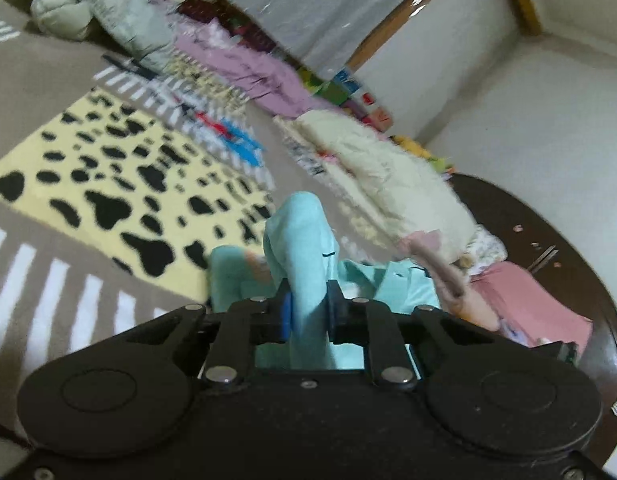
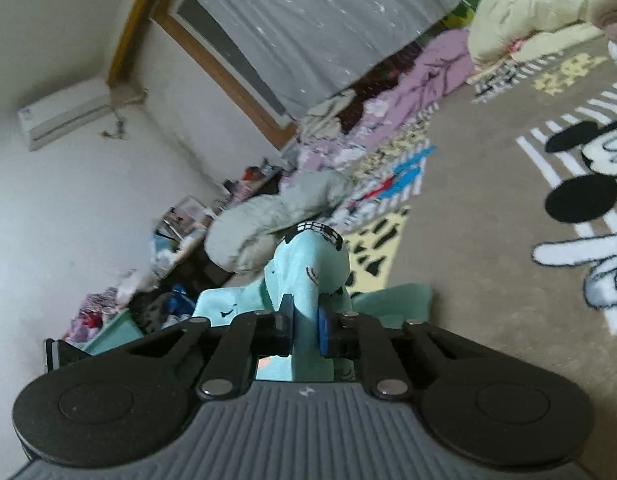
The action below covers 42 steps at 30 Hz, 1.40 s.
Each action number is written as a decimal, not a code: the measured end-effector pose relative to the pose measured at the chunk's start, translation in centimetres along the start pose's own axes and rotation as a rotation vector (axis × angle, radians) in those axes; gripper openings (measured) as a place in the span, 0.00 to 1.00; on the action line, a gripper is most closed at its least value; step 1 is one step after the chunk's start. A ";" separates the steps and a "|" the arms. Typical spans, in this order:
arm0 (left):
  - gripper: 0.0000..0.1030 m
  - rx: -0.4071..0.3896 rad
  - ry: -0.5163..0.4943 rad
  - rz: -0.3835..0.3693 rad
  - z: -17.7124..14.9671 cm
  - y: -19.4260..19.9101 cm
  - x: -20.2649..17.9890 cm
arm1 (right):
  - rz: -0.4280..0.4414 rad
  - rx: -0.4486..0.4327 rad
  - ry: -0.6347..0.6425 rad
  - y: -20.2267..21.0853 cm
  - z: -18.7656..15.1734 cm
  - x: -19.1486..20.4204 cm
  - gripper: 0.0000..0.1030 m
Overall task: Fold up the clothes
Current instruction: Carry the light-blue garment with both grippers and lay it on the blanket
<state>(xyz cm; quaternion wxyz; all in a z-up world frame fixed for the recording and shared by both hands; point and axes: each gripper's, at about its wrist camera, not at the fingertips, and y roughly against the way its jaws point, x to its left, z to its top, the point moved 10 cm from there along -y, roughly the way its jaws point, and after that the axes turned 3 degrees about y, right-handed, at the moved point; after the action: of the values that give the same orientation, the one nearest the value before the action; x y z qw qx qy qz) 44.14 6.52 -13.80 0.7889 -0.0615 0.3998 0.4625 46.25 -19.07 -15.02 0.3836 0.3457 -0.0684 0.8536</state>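
Nearest the lens in the left wrist view, the left gripper (image 1: 307, 312) is clenched on a bunched fold of the turquoise garment (image 1: 300, 240), which rises in a ridge between its black fingers (image 1: 335, 300) and blue pads (image 1: 285, 314). More of that cloth spreads out just below and beyond the jaws, lying over the brown patterned blanket (image 1: 40, 80). The blanket carries a yellow patch with black spots (image 1: 108, 184) and white stripes.

From the right wrist view, the right gripper (image 2: 306, 320) likewise grips a pinched-up hump of the turquoise garment (image 2: 312, 264), whose top shows a dark printed grid. The rest of the cloth trails down to both sides of the jaws onto the blanket (image 2: 480, 240), near a cartoon mouse print (image 2: 600, 160).

Along the far edge of the blanket lie loose heaps: a pale green padded jacket (image 1: 88, 4), lilac clothes (image 1: 260, 68) and a cream fluffy bundle (image 1: 388, 168). A teal bin (image 2: 116, 330) sits low at the left of the right wrist view, with mixed clothes piled around its rim; what lies inside is hidden. An air conditioner (image 2: 64, 114) hangs on the white wall beside a grey curtain (image 2: 308, 20).
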 end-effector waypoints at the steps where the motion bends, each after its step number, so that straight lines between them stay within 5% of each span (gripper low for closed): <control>1: 0.14 -0.013 -0.012 -0.019 0.1 0.6 -0.5 | 0.012 -0.009 0.000 0.4 0.2 0.4 0.13; 12: 0.14 -0.066 -0.075 -0.100 -2.6 6.8 -4.6 | 0.081 -0.022 0.029 6.8 -1.2 4.5 0.13; 18: 0.14 -0.055 -0.136 -0.077 -5.5 10.1 -5.5 | 0.076 0.004 0.068 9.9 -3.6 6.3 0.13; 30: 0.14 0.040 -0.290 0.038 -11.2 14.9 -5.1 | -0.034 0.138 0.248 14.0 -10.1 9.5 0.15; 38: 0.14 0.105 -0.321 0.049 -14.8 17.1 -5.2 | -0.149 0.246 0.328 15.8 -14.2 10.0 0.18; 41: 0.32 0.171 -0.347 0.088 -16.5 18.3 -5.0 | -0.172 0.319 0.345 17.1 -16.2 10.2 0.31; 42: 0.57 0.196 -0.354 0.101 -17.1 18.9 -5.0 | -0.176 0.344 0.359 17.6 -17.0 10.5 0.32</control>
<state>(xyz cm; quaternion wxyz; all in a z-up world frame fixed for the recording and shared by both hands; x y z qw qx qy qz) 18.37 5.85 -16.72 0.8249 0.1181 0.3005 0.4639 19.89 -18.48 -18.44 0.3980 0.2533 0.1771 0.8637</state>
